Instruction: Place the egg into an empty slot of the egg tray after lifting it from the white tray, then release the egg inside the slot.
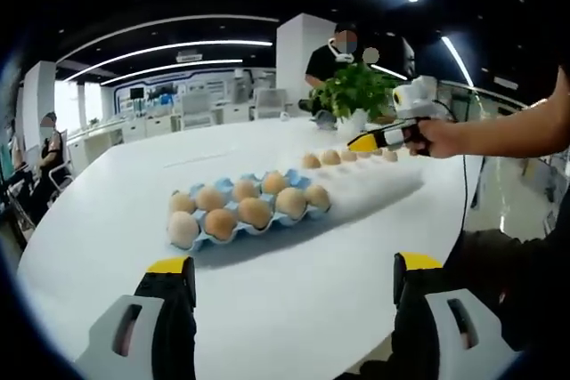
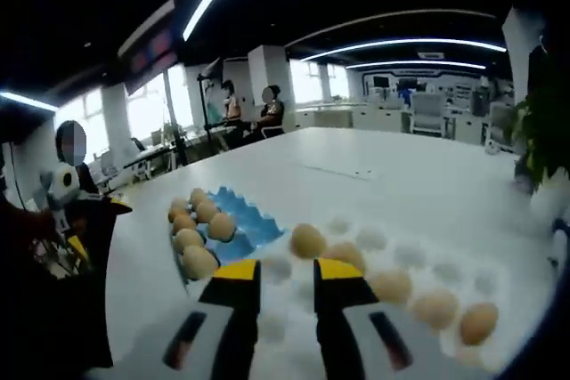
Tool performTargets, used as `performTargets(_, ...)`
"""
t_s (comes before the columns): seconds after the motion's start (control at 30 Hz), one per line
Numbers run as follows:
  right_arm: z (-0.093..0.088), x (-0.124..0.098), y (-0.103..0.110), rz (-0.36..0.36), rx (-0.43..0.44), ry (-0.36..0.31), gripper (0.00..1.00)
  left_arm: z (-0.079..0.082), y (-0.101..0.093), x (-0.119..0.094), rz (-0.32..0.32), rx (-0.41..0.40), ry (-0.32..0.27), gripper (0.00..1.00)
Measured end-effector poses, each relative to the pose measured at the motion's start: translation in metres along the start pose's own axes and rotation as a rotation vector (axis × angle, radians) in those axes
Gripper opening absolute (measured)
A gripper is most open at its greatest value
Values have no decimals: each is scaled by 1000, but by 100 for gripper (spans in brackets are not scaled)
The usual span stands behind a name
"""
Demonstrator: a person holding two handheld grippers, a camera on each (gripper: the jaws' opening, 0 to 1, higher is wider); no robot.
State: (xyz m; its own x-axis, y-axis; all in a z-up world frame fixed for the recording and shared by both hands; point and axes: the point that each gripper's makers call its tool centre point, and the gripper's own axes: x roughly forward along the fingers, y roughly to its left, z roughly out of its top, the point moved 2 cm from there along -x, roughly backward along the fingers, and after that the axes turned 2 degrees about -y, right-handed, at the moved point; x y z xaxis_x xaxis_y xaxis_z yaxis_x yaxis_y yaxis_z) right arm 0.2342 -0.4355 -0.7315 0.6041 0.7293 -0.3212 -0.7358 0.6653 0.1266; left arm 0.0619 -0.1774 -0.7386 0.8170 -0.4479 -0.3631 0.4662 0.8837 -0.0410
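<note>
Because an egg point(image 2: 307, 240) is light, smooth and brittle, the right gripper point(image 2: 283, 284), fingers apart and empty above the white tray point(image 2: 419, 260), should close gently across its middle; the blue egg tray point(image 2: 254, 224) lies beside it on the desk point(image 2: 392, 180).

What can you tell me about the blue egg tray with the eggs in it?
The blue moulded egg tray lies flat on the white table, beside the white tray. It looks like thin cardboard or plastic with cupped slots. Brown eggs sit in most slots in the left gripper view; the right gripper view shows empty blue slots. No gripper touches it.
</note>
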Motion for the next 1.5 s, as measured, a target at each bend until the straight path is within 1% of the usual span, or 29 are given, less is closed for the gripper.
performTargets(0.1,-4,-18,-14,-43,19,-9,23,2,-1,1,-7,2,-1,94)
performTargets(0.17,-8,-31,-24,-73,15,1,23,2,-2,2,-9,2,-1,95)
performTargets(0.23,-11,-44,-34,-105,25,-3,23,3,-2,2,-7,1,2,97)
performTargets(0.27,-11,-46,-36,-110,29,-3,23,3,-2,2,-7,0,3,98)
performTargets(0.33,-13,-61,-47,-147,39,-13,23,3,-2,2,-4,-4,3,99)
performTargets(0.4,-16,-72,-54,-167,39,-9,23,4,-3,2,-3,-5,3,100)
performTargets(0.53,-22,-89,-66,-202,33,5,23,4,-3,2,3,-14,6,100)
performTargets(0.57,-22,-90,-67,-204,33,6,23,4,-2,2,4,-16,6,100)
performTargets(0.63,-26,-96,-74,-240,23,31,24,5,-2,2,4,-22,9,100)
performTargets(0.73,-30,-97,-78,-265,15,62,24,5,-3,2,1,-14,13,100)
performTargets(0.87,-39,-91,-88,-286,-2,113,24,7,-4,2,-15,2,19,100)
performTargets(0.97,-45,-83,-92,-280,-10,146,25,7,-5,3,-22,12,22,100)
performTargets(1.0,-47,-82,-95,-283,-37,171,25,7,-6,3,-24,13,22,100)
performTargets(1.07,-49,-78,-101,-294,-22,193,24,6,-5,3,-24,14,26,100)
performTargets(1.1,-52,-75,-102,-288,-24,217,25,6,-4,3,-21,11,25,100)
performTargets(1.13,-53,-74,-101,-289,-20,220,27,6,-4,3,-20,7,24,100)
performTargets(1.17,-55,-72,-102,-287,-39,230,27,5,-3,2,-19,2,25,100)
performTargets(1.27,-57,-71,-102,-288,-54,242,28,4,-3,3,-19,0,27,100)
performTargets(1.3,-57,-73,-105,-297,-25,217,28,1,-1,3,-13,-1,31,100)
performTargets(1.33,-55,-74,-103,-303,-13,170,28,0,1,3,-10,-13,30,100)
performTargets(1.37,-55,-74,-103,-308,-7,152,28,-1,1,3,-10,-17,31,100)
performTargets(1.4,-56,-75,-104,-314,-5,142,27,-2,2,3,-9,-18,32,100)
performTargets(1.5,-53,-77,-105,-337,50,133,27,-2,3,3,-5,-22,31,100)
